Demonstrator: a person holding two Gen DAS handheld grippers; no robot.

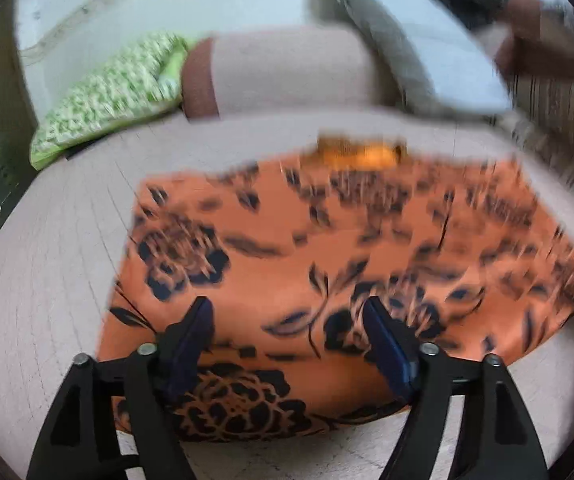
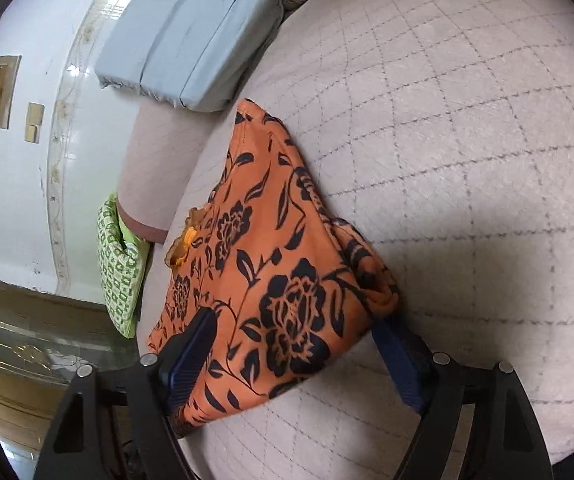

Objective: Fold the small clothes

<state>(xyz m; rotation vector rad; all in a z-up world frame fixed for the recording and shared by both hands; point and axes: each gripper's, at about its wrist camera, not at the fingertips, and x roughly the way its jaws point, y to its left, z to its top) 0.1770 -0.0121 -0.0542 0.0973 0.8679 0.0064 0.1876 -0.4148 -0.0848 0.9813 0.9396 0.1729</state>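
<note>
1. The left tongs (image 1: pixel 287 312) stand wide, holding nothing; the orange floral garment (image 1: pixel 327 248) lies flat beneath and ahead of them.
2. The right tongs (image 2: pixel 295 328) also stand wide, with the garment's (image 2: pixel 279 264) folded corner between the fingers, not pinched.
3. The garment rests on a pale quilted bed cover (image 2: pixel 467 160) with stitched diamonds.
4. Beyond the tongs: a green patterned cushion (image 1: pixel 115 92), a folded grey-blue cloth (image 2: pixel 191 40), and a white wall (image 2: pixel 15 184).
</note>
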